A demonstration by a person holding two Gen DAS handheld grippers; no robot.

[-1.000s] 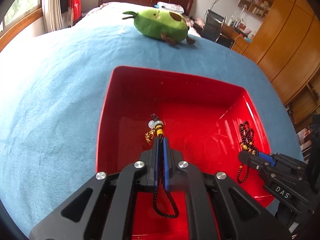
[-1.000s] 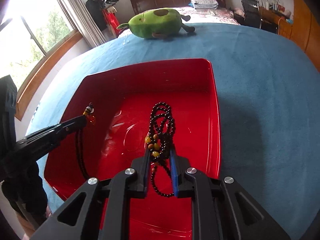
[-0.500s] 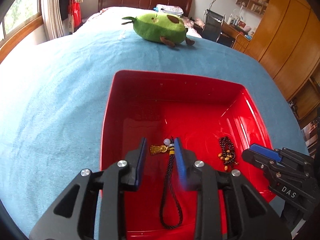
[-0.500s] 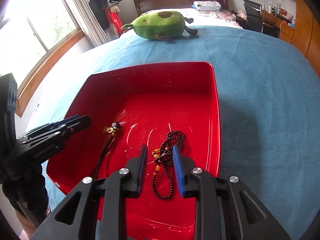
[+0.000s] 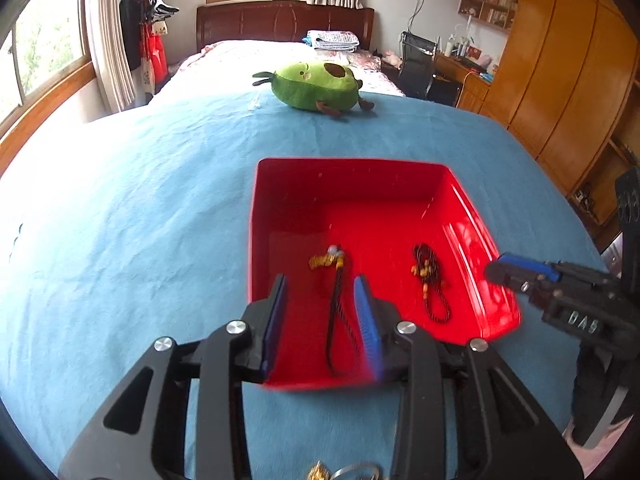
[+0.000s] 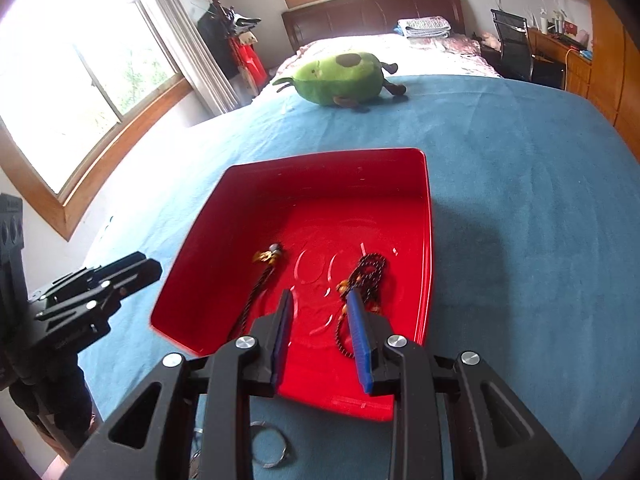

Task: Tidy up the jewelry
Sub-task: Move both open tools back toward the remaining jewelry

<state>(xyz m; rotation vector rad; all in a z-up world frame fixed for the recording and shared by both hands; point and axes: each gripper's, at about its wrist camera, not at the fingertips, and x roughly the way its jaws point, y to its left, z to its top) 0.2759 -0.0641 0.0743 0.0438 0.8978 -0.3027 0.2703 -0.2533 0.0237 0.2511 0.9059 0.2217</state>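
Bedroom, blue bedspread (image 5: 120, 220): both claws spread, empty; ring (image 6: 269, 449) lies beneath right claw (image 6: 320, 336), nearer than left claw (image 5: 322, 316); cord pendant (image 5: 334, 276), bead strand (image 5: 430, 280) lengthwise in red tray (image 5: 348, 168).

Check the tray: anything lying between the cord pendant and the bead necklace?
Nothing: bare red tray floor separates the cord pendant and bead necklace, clearest in the right wrist view.
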